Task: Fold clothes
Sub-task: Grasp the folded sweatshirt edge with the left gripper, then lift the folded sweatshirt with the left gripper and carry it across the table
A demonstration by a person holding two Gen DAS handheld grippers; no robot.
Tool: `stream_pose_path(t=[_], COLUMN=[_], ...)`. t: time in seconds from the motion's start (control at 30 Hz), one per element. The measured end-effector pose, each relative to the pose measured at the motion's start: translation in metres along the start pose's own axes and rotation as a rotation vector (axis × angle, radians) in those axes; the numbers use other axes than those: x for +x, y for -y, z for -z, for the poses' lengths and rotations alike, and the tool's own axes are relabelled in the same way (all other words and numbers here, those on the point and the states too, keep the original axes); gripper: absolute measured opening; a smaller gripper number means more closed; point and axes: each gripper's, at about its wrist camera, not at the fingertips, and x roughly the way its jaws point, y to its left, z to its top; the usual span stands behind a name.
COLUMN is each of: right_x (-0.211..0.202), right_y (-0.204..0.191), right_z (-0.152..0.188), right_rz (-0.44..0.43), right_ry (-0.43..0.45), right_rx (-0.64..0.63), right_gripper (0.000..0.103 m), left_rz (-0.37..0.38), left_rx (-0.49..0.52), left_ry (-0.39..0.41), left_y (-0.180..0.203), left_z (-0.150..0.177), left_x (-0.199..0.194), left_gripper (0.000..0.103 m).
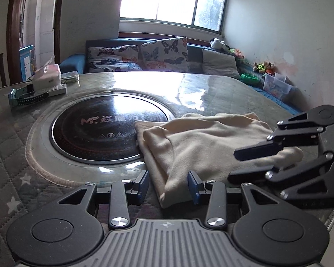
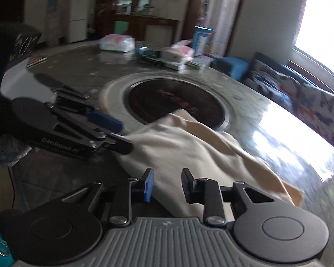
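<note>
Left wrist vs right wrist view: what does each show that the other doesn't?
Left wrist only: window, panda plush, grey cushion, plastic toy bin.

Right wrist only: white fridge, the person's sleeve behind the left gripper.

Both: cream garment overlapping the round black hotplate, butterfly cushions, tissue box, both grippers open; right gripper.

Window backlight glares; right wrist view motion-blurred.
</note>
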Motion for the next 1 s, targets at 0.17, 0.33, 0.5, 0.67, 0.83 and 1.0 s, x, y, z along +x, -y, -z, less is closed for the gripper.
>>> stream_pose_path(t=[0.17, 0.33, 0.5, 0.67, 0.83, 1.0], right_x=[0.011, 0.022, 0.035, 0.045, 0.043, 0.03], right_y=[-0.02, -0.039, -0.054, -0.064, -0.054, -0.038], right_z=[-0.012, -0.023, -0.024, -0.023, -0.028, -0.034], right_rz=[-0.043, -0.079, -0.066, -0.023, -0.02, -0.048], right_ry=[0.003, 0.005, -0.009, -0.018, -0.007, 0.033], right_rx=[-0.095, -0.188, -0.263, -0.299, -0.229, -0.12], right_gripper=[0.035, 0.035, 0.035, 0.03, 0.014, 0.013], left_rz=[-0.028, -0.041, -0.015, 0.039, 0.088, 0.129], left_rx=[-0.036, -0.096, -0.162, -0.276, -0.42, -0.582], left_ry=[0.001, 0.003, 0.002, -0.031, -0.062, -0.097], left_y=[-0.012, -0.026, -0.037, -0.044, -0.052, -0.065], left_z=[-0.003, -0.007, -0.01, -0.016, -0.02, -0.022], left_x=[-0.002, -0.006, -0.011, -0.003, 0.009, 0.022], left_gripper=[0.042, 0.041, 0.041, 0.046, 0.053, 0.055])
